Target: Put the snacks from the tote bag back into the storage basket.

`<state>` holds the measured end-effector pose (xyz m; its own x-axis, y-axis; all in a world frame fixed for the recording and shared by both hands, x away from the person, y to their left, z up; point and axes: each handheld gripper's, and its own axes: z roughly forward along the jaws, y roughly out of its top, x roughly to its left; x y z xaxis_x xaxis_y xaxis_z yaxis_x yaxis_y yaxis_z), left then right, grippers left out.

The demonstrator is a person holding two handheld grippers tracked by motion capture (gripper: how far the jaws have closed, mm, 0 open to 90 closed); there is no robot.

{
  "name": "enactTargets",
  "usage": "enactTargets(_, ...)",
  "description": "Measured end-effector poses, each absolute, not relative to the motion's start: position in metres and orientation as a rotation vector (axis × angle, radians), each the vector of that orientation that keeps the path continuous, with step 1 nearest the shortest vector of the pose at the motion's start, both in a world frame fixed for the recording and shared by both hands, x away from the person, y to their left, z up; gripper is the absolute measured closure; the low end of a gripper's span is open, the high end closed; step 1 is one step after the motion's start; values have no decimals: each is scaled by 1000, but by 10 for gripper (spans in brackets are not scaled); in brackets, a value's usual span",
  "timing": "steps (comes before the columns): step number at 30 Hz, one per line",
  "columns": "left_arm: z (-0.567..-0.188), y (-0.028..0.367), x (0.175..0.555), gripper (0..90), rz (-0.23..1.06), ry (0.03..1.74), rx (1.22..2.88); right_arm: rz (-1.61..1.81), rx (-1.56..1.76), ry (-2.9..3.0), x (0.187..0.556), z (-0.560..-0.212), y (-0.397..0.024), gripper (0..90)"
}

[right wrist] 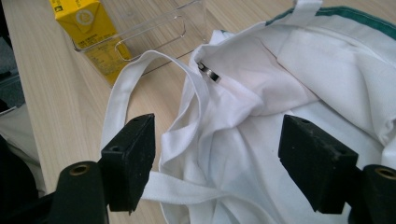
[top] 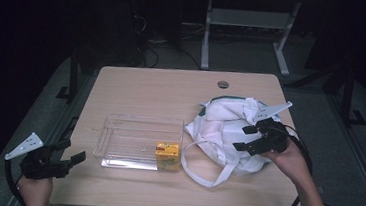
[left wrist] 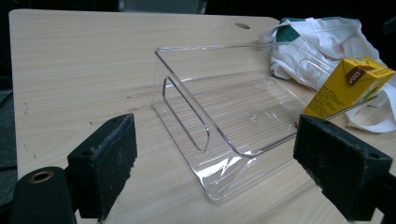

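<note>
A white cloth bag [top: 224,129] with a green trim lies crumpled on the right half of the table, its strap [right wrist: 122,91] looping toward the front. My right gripper [top: 247,138] hovers over the bag, open, with only loose cloth [right wrist: 233,135] below the gap between its jaws. A clear plastic bin [top: 137,140] stands mid-table with a yellow drink carton [top: 167,155] upright in its front right corner. My left gripper [top: 76,159] rests open near the front left corner, pointing at the bin [left wrist: 224,121] and holding nothing. The carton [left wrist: 348,86] stands past the right jaw in the left gripper view.
A round cable hole [top: 223,84] sits near the table's far edge. Bare wood [top: 142,92] stretches behind the bin and to its left. The legs of a white desk [top: 206,40] stand on the floor beyond the table.
</note>
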<state>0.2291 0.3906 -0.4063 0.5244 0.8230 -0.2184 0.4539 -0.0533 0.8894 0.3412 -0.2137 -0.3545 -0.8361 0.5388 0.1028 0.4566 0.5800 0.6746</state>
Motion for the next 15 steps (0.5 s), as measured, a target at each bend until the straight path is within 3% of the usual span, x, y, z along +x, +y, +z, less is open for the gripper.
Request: enactTargets(15,-406,387,230,130,421,1081,1705,1122,936,2630,329,-365,-243,268)
